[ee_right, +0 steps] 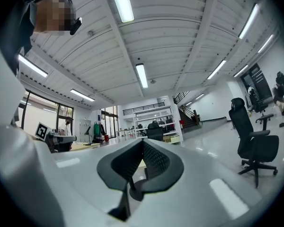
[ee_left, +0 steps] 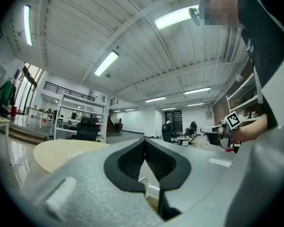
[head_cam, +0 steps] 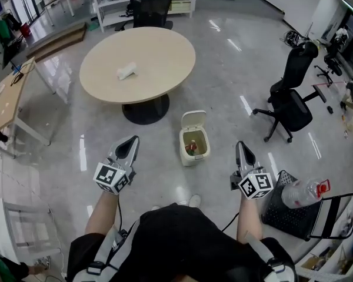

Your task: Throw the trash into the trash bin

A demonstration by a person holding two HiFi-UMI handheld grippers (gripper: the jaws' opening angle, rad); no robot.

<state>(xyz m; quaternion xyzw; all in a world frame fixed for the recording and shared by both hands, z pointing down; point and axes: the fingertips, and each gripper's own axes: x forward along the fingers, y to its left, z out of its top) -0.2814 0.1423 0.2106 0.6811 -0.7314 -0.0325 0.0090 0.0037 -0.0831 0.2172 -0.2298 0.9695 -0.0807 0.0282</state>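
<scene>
A crumpled white piece of trash [head_cam: 127,71] lies on the round beige table [head_cam: 159,57]. On the floor in front of the table stands a small white trash bin [head_cam: 194,145] with its lid up and some trash inside. My left gripper [head_cam: 133,140] is held level, left of the bin, shut with nothing in it. My right gripper [head_cam: 240,145] is to the bin's right, also shut and empty. In the left gripper view the closed jaws [ee_left: 144,142] point past the table [ee_left: 57,154]. The right gripper view shows shut jaws [ee_right: 143,143] too.
Black office chairs [head_cam: 291,96] stand on the right, and another [head_cam: 150,9] is behind the table by white shelves. A black crate [head_cam: 285,207] with a plastic bottle [head_cam: 303,192] sits at the lower right. A wooden desk [head_cam: 6,101] stands on the left.
</scene>
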